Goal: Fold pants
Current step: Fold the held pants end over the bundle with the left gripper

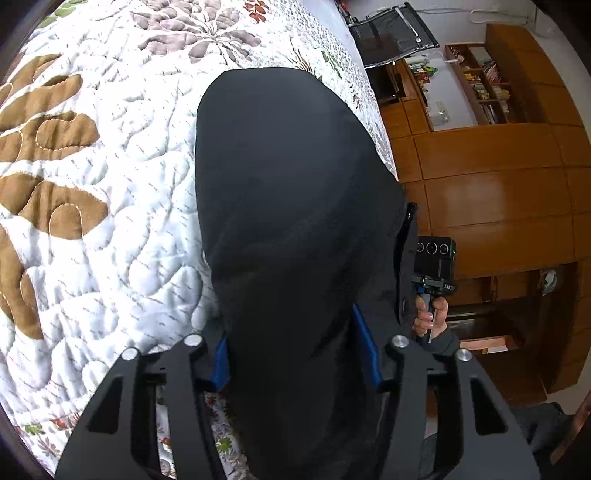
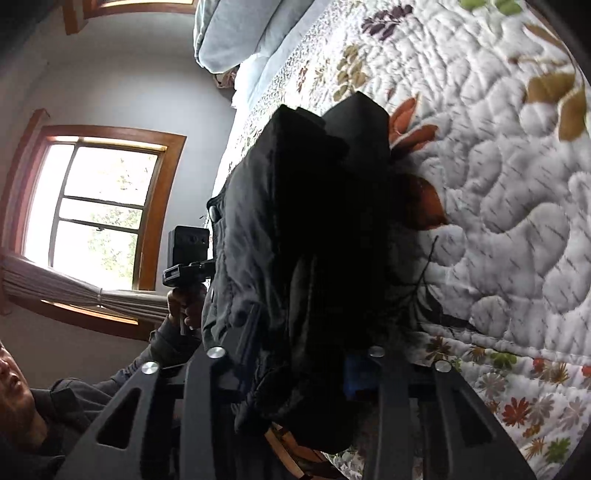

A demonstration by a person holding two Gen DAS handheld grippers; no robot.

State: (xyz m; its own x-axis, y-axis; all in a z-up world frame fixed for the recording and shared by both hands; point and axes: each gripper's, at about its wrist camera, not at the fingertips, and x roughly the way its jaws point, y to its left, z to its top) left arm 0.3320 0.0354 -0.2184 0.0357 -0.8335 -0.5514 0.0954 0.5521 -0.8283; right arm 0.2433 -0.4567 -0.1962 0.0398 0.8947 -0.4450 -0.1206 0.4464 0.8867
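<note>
Black pants [image 1: 295, 206] hang from both grippers over the quilted bed. In the left wrist view my left gripper [image 1: 299, 354] is shut on the cloth, which bunches between its blue-padded fingers [image 1: 364, 350] and stretches away over the quilt. In the right wrist view my right gripper [image 2: 295, 365] is shut on the pants [image 2: 314, 229] too; the cloth drapes over both fingers and hides most of the blue pads [image 2: 352, 373]. The waistband with a button shows at the left. Each view shows the other gripper beside the pants, the right one [image 1: 434, 269] and the left one [image 2: 188, 254].
A white quilt [image 1: 103, 192] with leaf patterns covers the bed; its edge runs along the right. Wooden cabinets and shelves [image 1: 498, 155] stand beyond. In the right wrist view, pillows [image 2: 240, 33] lie at the bed's far end and a window [image 2: 99, 210] is at left.
</note>
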